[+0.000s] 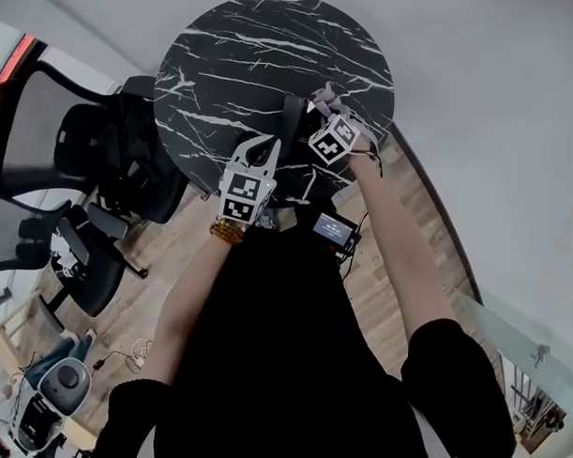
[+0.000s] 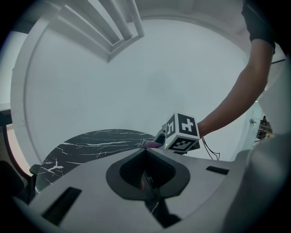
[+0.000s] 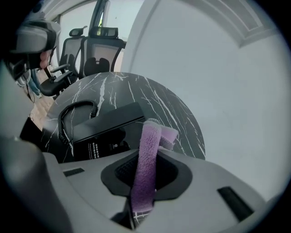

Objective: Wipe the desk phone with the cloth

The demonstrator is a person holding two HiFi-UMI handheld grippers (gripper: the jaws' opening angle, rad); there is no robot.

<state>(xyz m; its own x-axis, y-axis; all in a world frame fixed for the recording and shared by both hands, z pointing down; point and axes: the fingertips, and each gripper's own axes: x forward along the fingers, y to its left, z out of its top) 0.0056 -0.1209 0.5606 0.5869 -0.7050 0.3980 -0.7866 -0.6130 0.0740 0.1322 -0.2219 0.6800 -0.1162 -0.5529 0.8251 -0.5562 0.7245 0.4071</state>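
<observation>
Purple cloth point(image 3: 146, 136) clamped in fingers of right gripper point(image 3: 148, 152) near desk phone point(image 3: 107, 125), left gripper point(image 2: 145, 152) fingers together

- From the head view, the desk phone point(image 1: 292, 123) is mostly hidden behind the left gripper point(image 1: 267, 155) and right gripper point(image 1: 322, 104).
- The label point(image 3: 105, 146) print is too small to read.
- The cloth point(image 3: 146, 173) seems to lose its lower end under the jaws.

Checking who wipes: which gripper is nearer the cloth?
Right. The right gripper is shut on the cloth. The left gripper is apart from it, to its left and nearer the person, jaws together.
</observation>
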